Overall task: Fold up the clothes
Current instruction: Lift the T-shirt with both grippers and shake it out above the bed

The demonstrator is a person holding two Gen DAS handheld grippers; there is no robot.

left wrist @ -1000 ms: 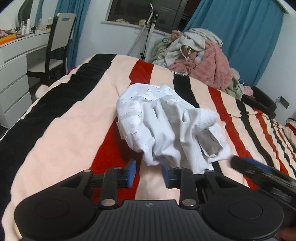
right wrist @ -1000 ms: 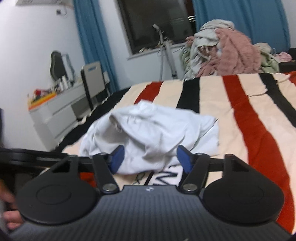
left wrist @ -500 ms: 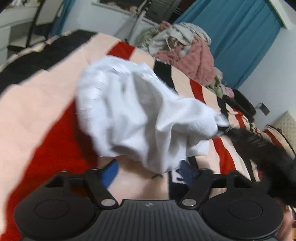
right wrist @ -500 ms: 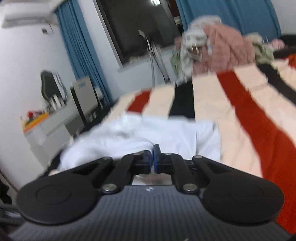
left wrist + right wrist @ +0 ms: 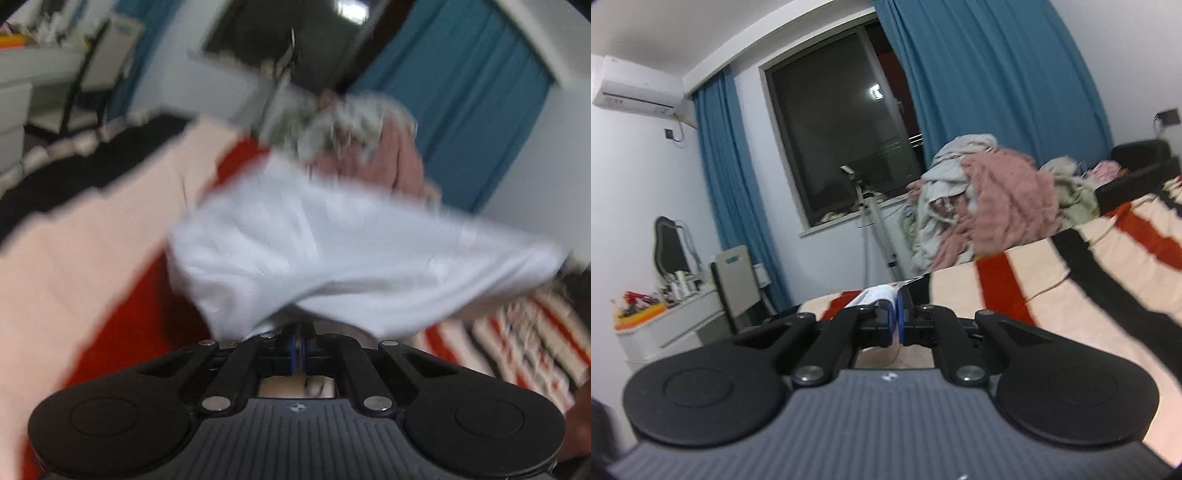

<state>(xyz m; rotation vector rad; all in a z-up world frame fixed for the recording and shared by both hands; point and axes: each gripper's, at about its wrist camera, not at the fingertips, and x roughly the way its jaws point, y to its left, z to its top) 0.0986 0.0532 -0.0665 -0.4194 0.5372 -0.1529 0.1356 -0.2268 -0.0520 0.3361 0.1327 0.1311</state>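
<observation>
White garment [image 5: 332, 251] hangs lifted above the striped blanket [image 5: 74, 258], blurred. Left gripper [image 5: 297, 349] is clenched on its lower edge at 6 o'clock; right gripper [image 5: 897, 320] pinches a white hem. Judged step: the pick-up and spread. Next move calls for drawing both holds apart, then laying flat. Clothes pile [image 5: 982, 199] at 1 o'clock; blue curtains [image 5: 979, 74], dark window [image 5: 842, 122] behind.

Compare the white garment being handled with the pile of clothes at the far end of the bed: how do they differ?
The white garment is one plain white piece; the pile of clothes mixes pink, grey and pale green items.
The garment is lifted, pinched by the left hand-held gripper and right hand-held gripper; the pile lies untouched.
Both are unfolded.
</observation>
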